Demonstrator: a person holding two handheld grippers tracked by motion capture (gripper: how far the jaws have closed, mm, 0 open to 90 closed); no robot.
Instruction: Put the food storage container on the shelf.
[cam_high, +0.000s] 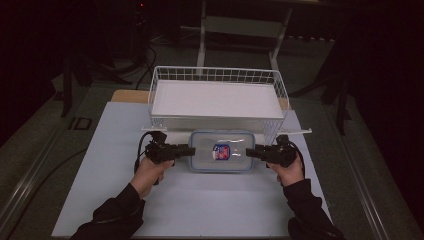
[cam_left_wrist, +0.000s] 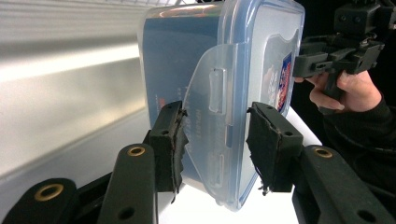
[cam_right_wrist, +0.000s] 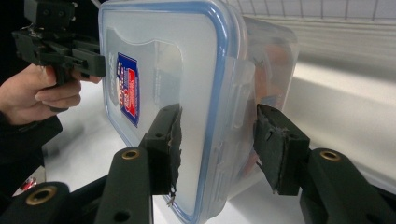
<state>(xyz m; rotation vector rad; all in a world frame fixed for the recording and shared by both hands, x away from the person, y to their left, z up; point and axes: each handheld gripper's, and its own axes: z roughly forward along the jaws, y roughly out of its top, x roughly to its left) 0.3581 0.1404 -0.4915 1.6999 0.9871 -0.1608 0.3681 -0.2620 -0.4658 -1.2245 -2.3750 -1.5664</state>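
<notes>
**Box flanked at both ends**

The lidded box (cam_high: 221, 151) lies on the bench (cam_high: 200, 200) just before the wire basket (cam_high: 218, 97). No lift shows yet. The left gripper (cam_high: 186, 149) and right gripper (cam_high: 251, 151) reach inward, level, jaws spread around the end latches, not visibly pinching.

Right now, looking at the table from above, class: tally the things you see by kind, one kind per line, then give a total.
Clear lidded plastic container: 1
White wire basket: 1
Handheld grippers: 2, the left gripper and the right gripper
White table sheet: 1
Total: 5
</notes>
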